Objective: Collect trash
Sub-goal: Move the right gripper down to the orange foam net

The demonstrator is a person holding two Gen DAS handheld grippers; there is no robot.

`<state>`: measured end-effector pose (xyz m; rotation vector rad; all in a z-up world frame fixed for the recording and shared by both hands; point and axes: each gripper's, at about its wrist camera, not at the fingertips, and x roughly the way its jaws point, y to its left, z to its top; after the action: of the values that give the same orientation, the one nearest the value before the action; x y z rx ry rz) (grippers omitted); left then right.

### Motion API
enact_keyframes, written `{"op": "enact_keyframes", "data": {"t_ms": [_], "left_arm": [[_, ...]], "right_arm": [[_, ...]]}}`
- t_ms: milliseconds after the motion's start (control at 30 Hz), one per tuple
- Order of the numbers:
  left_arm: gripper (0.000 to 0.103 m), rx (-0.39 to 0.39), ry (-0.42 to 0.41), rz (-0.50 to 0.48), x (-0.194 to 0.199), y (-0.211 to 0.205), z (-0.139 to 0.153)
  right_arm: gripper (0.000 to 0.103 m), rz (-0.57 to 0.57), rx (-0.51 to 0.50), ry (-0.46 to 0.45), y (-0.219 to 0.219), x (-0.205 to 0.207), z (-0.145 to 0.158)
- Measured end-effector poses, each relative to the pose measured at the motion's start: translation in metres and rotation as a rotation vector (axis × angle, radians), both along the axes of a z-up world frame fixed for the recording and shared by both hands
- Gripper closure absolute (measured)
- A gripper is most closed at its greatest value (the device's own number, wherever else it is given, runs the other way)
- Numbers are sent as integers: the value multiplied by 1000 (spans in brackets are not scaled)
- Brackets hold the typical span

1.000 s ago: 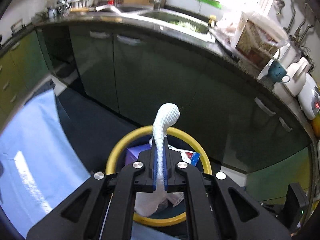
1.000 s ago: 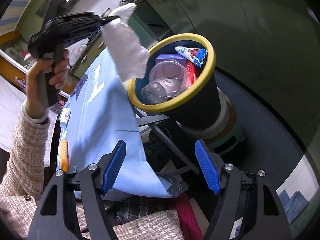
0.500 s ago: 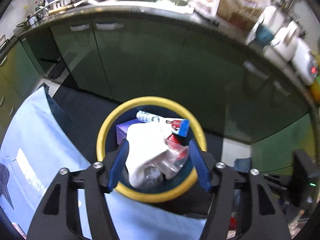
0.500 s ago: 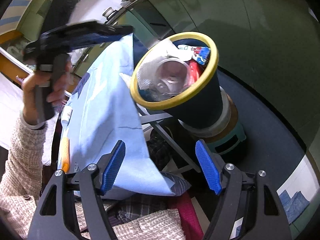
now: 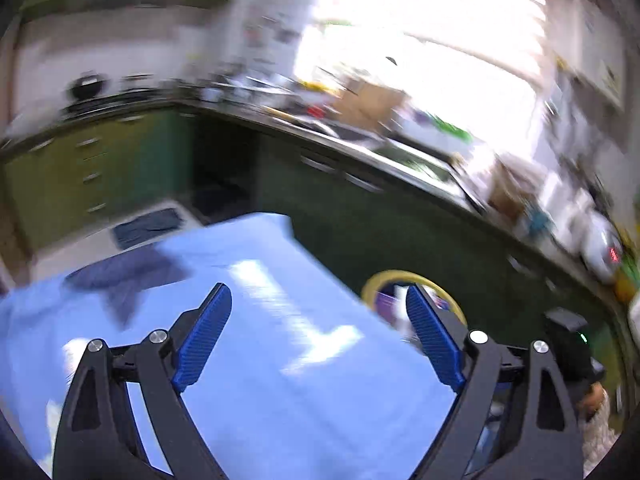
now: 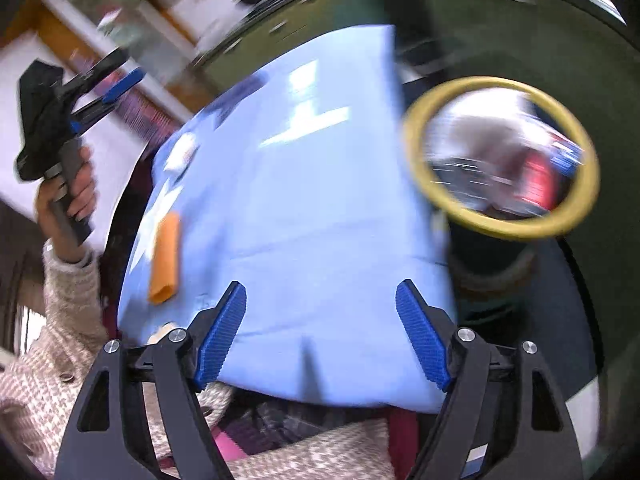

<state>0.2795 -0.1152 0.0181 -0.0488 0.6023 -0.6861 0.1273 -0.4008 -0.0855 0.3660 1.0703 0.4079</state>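
Both grippers (image 5: 318,336) (image 6: 320,334) opening, empty, raised

The right tool (image 6: 321,332), its blue-padded jaws opening and empty, hangs over a light-blue cloth-covered bench (image 6: 312,208). A yellow-rimmed round bin (image 6: 424,184) of blurred trash sits at two o'clock, an orange cylinder (image 6: 165,258) at nine.

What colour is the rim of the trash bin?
Yellow; the rim shows best in the right wrist view.
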Motion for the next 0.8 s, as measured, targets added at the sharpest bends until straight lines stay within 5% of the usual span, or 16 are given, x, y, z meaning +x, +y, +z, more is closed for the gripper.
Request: {"op": "enact_keyframes", "data": {"t_ms": [167, 367, 567, 800], "left_arm": [[18, -104, -30, 226, 11, 97, -30], [17, -151, -58, 455, 14, 172, -57], [13, -250, -36, 571, 10, 214, -64], [13, -306, 20, 596, 13, 231, -74]], "right_arm": [[22, 257, -36, 20, 120, 34, 3], [18, 414, -106, 22, 223, 56, -6], [18, 440, -232, 10, 269, 56, -17], [21, 450, -306, -22, 281, 49, -27]]}}
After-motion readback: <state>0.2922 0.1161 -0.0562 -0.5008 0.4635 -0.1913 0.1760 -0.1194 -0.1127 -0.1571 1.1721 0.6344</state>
